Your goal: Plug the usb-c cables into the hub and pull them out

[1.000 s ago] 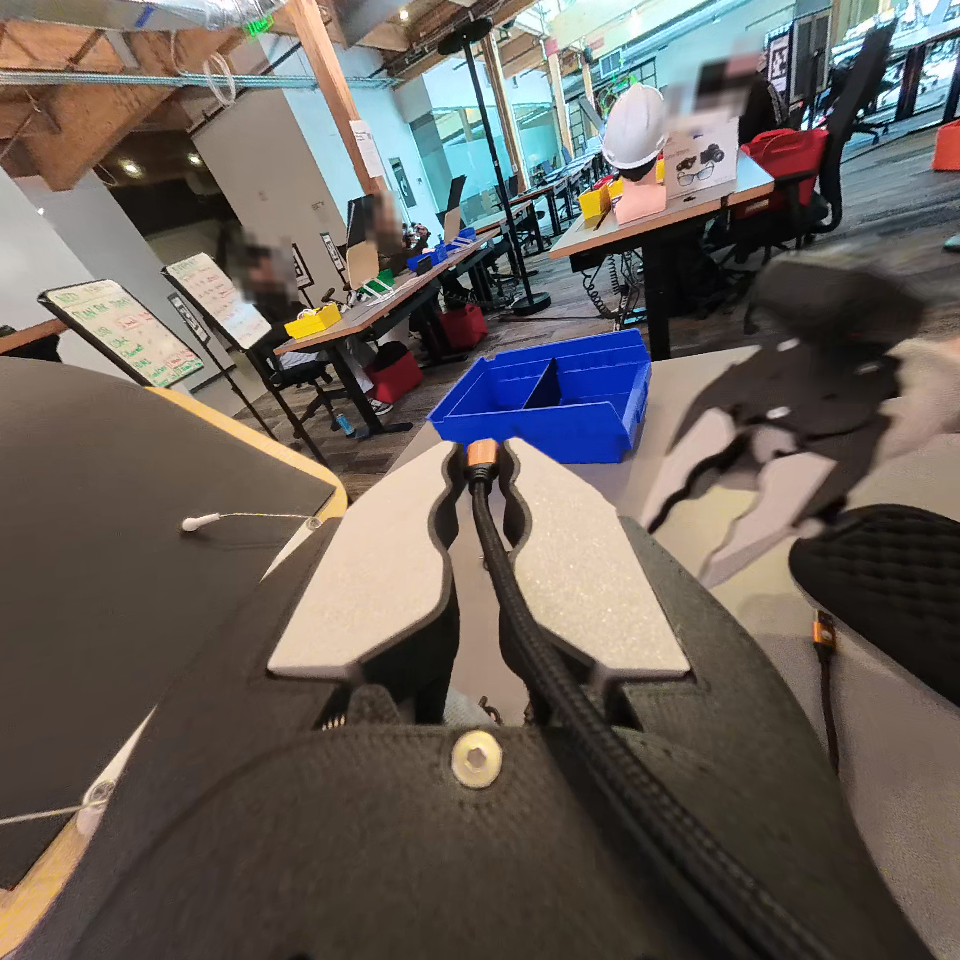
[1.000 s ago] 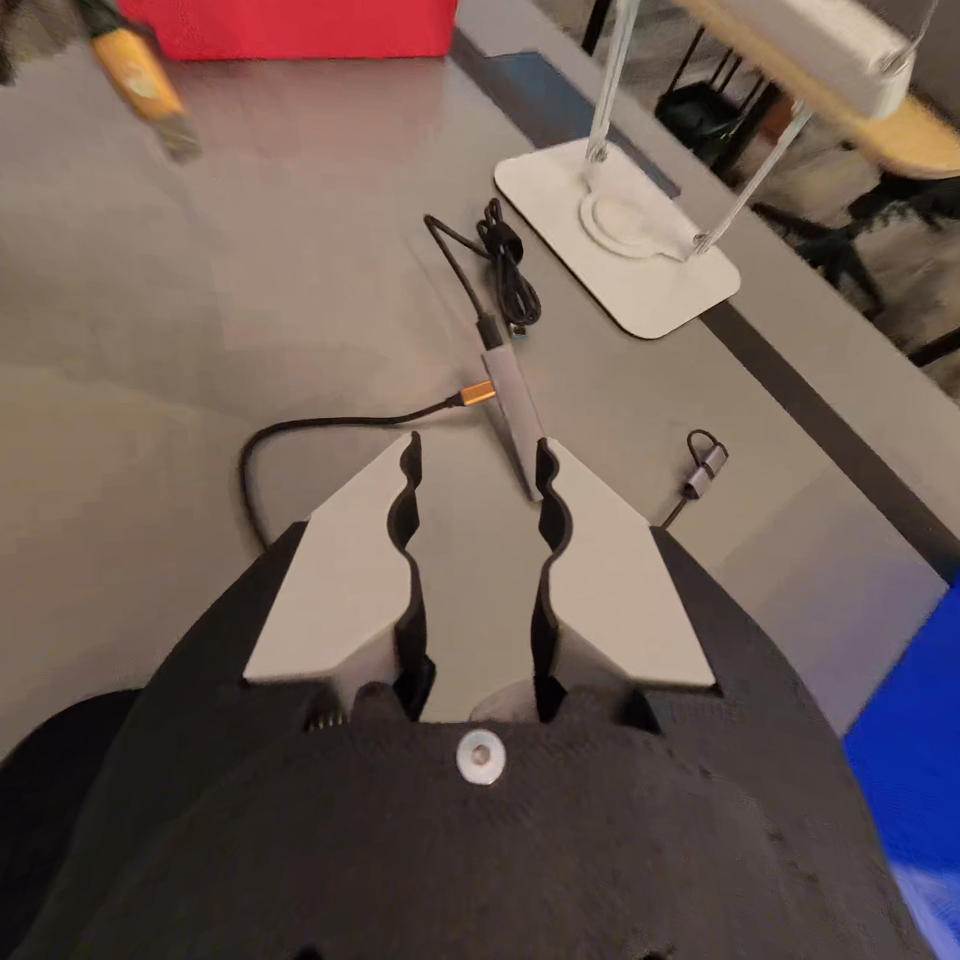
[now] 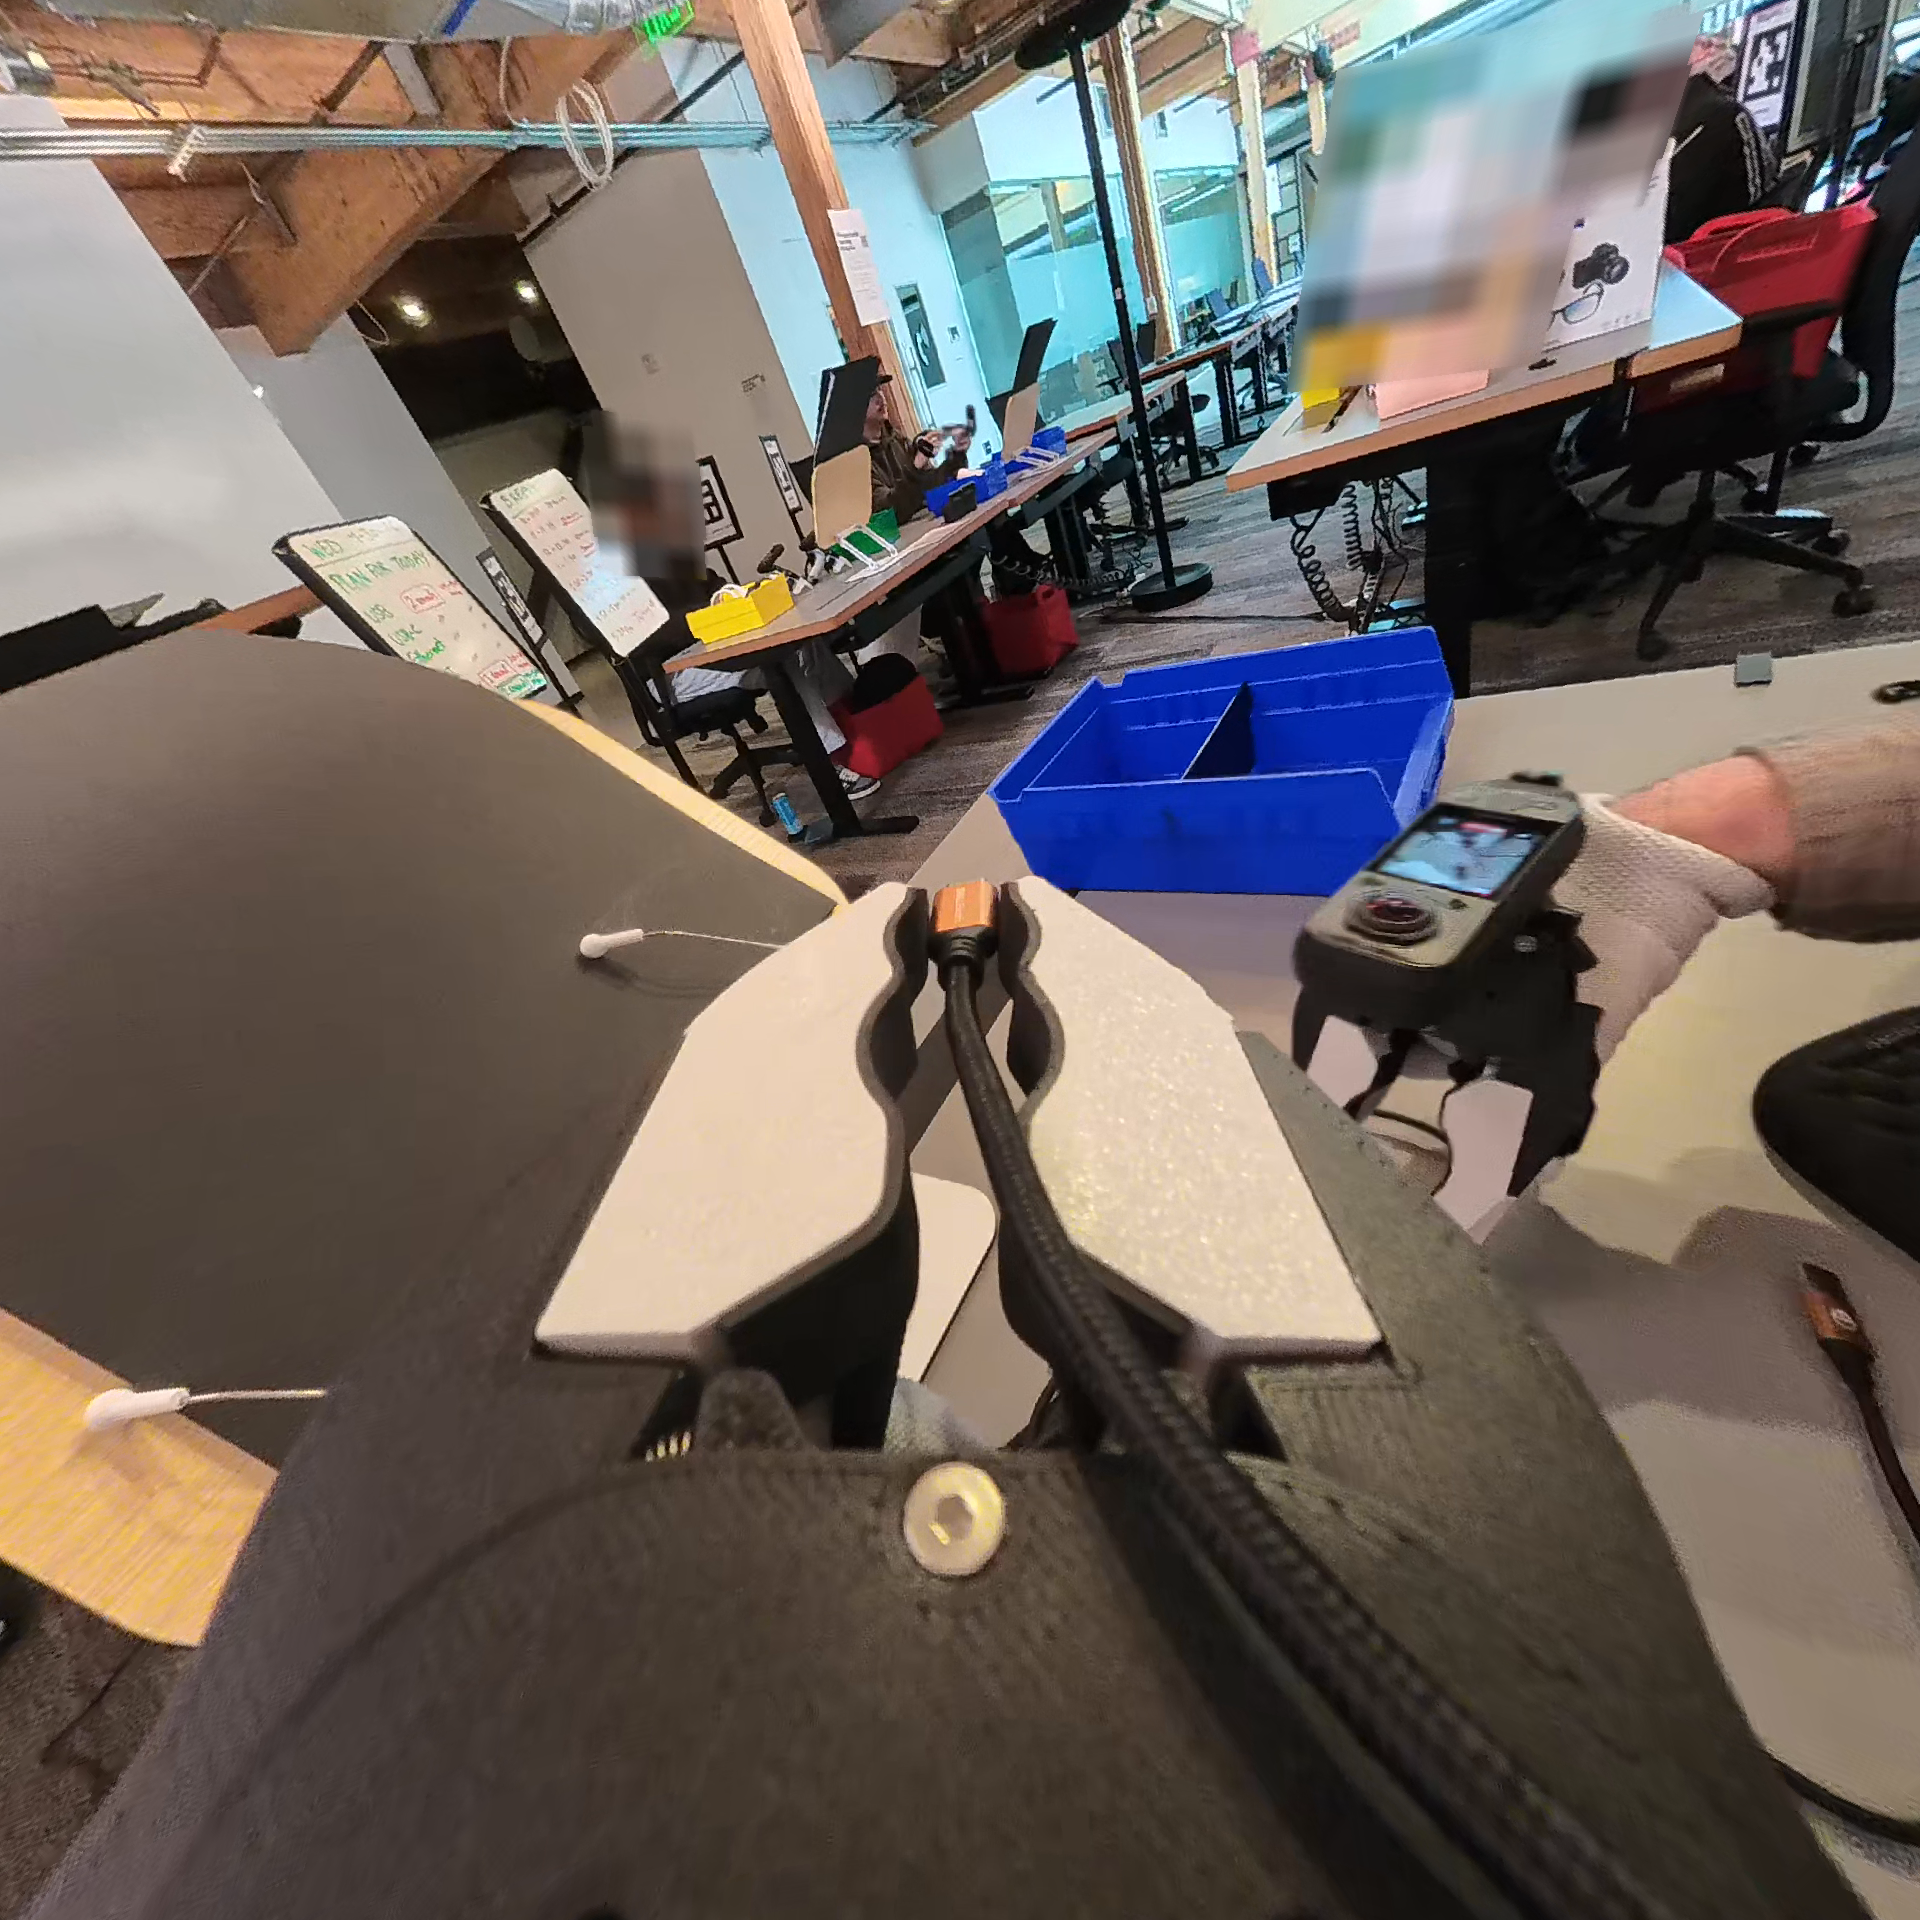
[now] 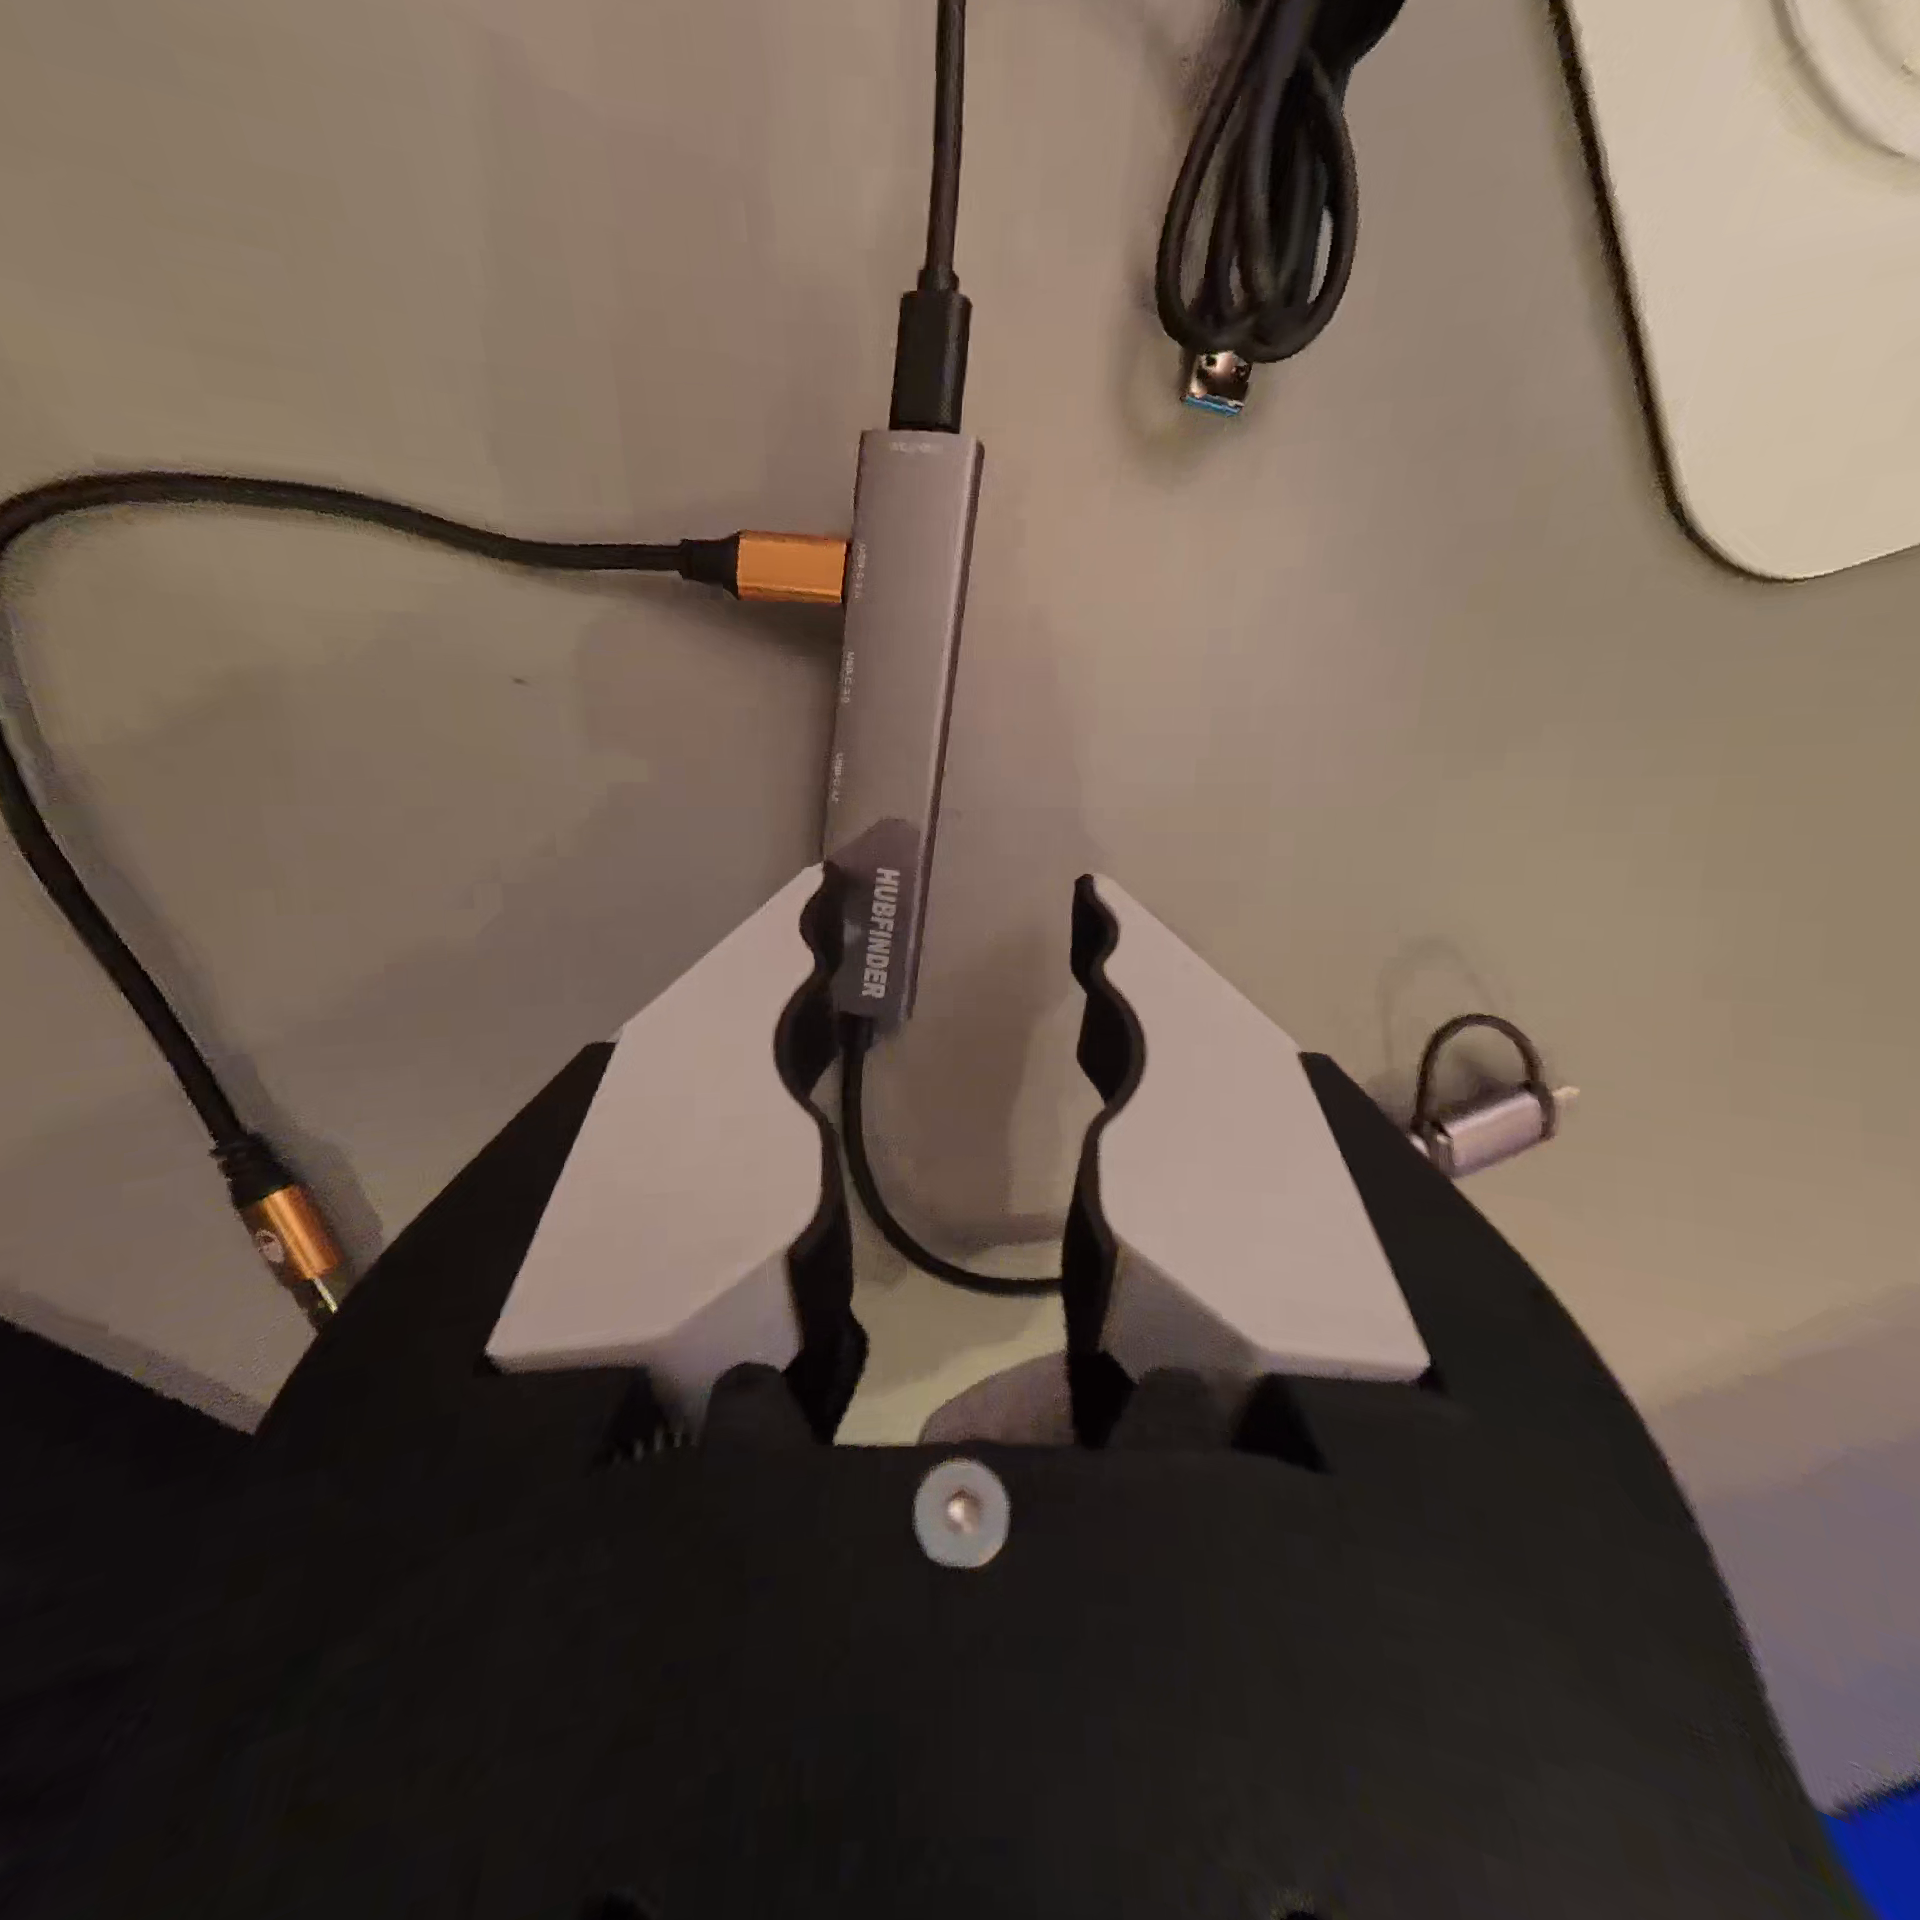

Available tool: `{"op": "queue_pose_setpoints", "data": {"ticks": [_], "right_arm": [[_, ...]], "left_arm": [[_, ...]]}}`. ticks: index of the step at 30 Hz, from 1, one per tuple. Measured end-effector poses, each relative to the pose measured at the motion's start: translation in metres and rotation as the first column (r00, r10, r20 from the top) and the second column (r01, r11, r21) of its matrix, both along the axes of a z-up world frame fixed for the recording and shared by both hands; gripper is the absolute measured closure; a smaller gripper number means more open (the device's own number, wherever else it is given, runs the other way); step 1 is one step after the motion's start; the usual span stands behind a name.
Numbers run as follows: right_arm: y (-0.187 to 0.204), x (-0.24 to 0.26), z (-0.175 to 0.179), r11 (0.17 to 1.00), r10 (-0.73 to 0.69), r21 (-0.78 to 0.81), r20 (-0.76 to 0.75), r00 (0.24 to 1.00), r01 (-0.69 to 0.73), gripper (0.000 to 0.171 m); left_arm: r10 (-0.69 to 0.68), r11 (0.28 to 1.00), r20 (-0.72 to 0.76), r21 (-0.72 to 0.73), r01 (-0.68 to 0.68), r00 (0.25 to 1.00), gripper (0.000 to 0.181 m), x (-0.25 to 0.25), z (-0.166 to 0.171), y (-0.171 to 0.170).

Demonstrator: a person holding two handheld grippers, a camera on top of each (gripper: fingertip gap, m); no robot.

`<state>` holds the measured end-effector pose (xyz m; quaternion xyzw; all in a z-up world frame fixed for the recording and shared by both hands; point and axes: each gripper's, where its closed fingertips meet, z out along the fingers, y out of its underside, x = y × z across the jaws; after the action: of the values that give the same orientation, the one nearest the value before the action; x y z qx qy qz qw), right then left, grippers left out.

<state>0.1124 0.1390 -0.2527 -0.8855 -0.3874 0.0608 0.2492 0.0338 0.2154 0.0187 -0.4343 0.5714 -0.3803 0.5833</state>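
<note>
left gripper (image 3: 961, 914): clamped on orange plug (image 3: 963, 907), centre frame; cable (image 3: 1039, 1195) trails back between fingers
right gripper (image 4: 951, 883): jaws apart, straddling hub's near end
hub (image 4: 909, 665): centre frame; long axis runs away from right gripper; one cable (image 4: 790, 566) plugged at its left side
nearer: right

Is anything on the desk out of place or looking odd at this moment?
Nothing looks damaged or spilled. The grey hub lies flat with one orange-tipped cable plugged into its side. A second orange plug lies loose on the desk.
</note>
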Motion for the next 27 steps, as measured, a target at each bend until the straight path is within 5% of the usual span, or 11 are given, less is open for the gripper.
{"op": "queue_pose_setpoints", "data": {"ticks": [5,7,12,20,27], "right_arm": [[-0.006,-0.028,-0.009,0.983,0.065,-0.151,-0.242,0.968,-0.104,0.136],[-0.004,-0.031,-0.009,0.972,0.044,-0.206,-0.295,0.954,-0.109,0.152],[-0.006,-0.047,-0.006,0.947,-0.021,-0.291,-0.481,0.876,-0.137,0.154],[0.004,-0.068,0.036,0.963,-0.057,-0.222,-0.720,0.691,-0.152,0.156],[0.013,-0.070,0.016,0.969,-0.151,-0.247,-0.574,0.805,0.005,0.157]], "left_arm": [[-0.009,1.000,-0.005,0.016,0.009,1.000,0.168,0.000,0.000,-0.003],[-0.009,1.000,-0.007,0.016,0.009,1.000,0.168,0.000,-0.001,-0.003],[-0.014,1.000,-0.016,0.018,0.014,1.000,0.168,0.001,-0.004,-0.002],[-0.003,1.000,-0.007,0.024,0.004,1.000,0.168,-0.001,-0.003,0.003],[0.007,0.999,-0.005,0.034,-0.006,1.000,0.168,-0.003,-0.001,0.005]]}}
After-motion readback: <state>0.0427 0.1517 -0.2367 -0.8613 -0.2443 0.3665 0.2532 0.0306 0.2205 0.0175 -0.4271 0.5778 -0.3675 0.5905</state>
